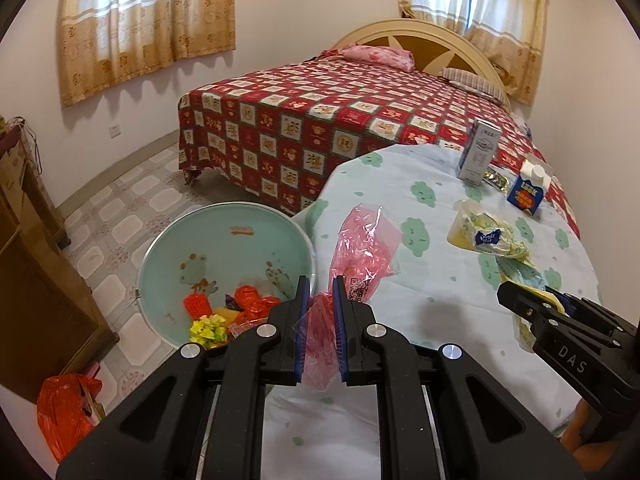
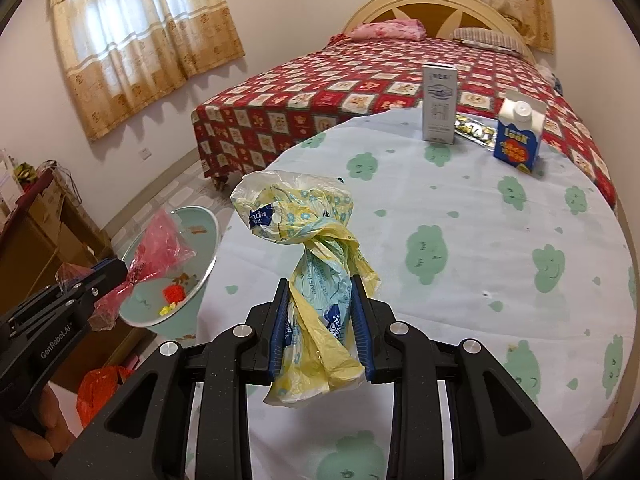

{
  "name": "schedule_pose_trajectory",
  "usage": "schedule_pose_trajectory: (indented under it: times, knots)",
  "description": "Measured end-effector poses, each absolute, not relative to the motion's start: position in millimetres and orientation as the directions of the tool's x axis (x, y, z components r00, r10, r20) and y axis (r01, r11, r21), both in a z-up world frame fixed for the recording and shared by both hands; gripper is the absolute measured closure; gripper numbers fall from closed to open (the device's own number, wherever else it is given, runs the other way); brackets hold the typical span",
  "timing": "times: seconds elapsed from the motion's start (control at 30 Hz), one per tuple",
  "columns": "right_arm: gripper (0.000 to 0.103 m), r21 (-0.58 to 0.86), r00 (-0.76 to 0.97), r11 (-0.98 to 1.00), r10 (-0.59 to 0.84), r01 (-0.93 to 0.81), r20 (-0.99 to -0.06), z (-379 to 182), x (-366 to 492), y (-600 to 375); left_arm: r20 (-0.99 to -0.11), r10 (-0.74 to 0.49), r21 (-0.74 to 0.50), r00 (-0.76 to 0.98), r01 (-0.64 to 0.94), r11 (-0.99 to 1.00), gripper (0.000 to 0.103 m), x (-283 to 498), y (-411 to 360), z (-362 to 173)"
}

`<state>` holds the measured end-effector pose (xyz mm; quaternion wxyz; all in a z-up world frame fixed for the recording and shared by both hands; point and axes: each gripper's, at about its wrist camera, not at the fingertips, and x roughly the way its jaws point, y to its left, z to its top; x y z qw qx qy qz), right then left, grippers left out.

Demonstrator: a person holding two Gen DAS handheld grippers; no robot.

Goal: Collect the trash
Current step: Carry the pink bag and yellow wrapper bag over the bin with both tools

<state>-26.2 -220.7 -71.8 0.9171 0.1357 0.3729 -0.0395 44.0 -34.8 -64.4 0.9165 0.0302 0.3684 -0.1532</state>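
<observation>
Two wrappers gripped: pink plastic bag [image 1: 362, 248] pinched in left claw [image 1: 321, 284], basin [image 1: 224, 236] just beyond; yellow tissue wrapper [image 2: 316, 248] clamped in right claw [image 2: 320, 286] above surface [image 2: 480, 240].

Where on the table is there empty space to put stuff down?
The near and middle of the table is bare cloth, from the right gripper out to the far cartons. It is crowded at the far edge, where the white carton, gold wrapper and blue carton sit together.
</observation>
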Motion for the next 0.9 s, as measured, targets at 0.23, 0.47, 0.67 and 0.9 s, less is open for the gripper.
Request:
schedule_pose_trajectory:
  times: [0.23, 0.47, 0.67, 0.9]
  knots:
    - [0.073, 0.222, 0.721, 0.966, 0.059, 0.134, -0.691, -70, -20, -203, -0.686, -0.233, -0.063, 0.690, 0.262, 0.963, 0.092, 46, -13, -66]
    - [0.073, 0.223, 0.719, 0.971, 0.093, 0.089, -0.689, -68, -13, -181, -0.679, -0.209, -0.066, 0.704, 0.226, 0.972, 0.092, 49, 4, -64]
    - [0.073, 0.225, 0.718, 0.973, 0.121, 0.051, -0.685, -66, -5, -162, -0.677, -0.190, -0.070, 0.711, 0.194, 0.978, 0.092, 54, 20, -64]
    - [0.073, 0.224, 0.710, 0.975, 0.157, 0.001, -0.686, -64, 6, -139, -0.676, -0.160, -0.074, 0.719, 0.150, 0.986, 0.092, 59, 41, -64]
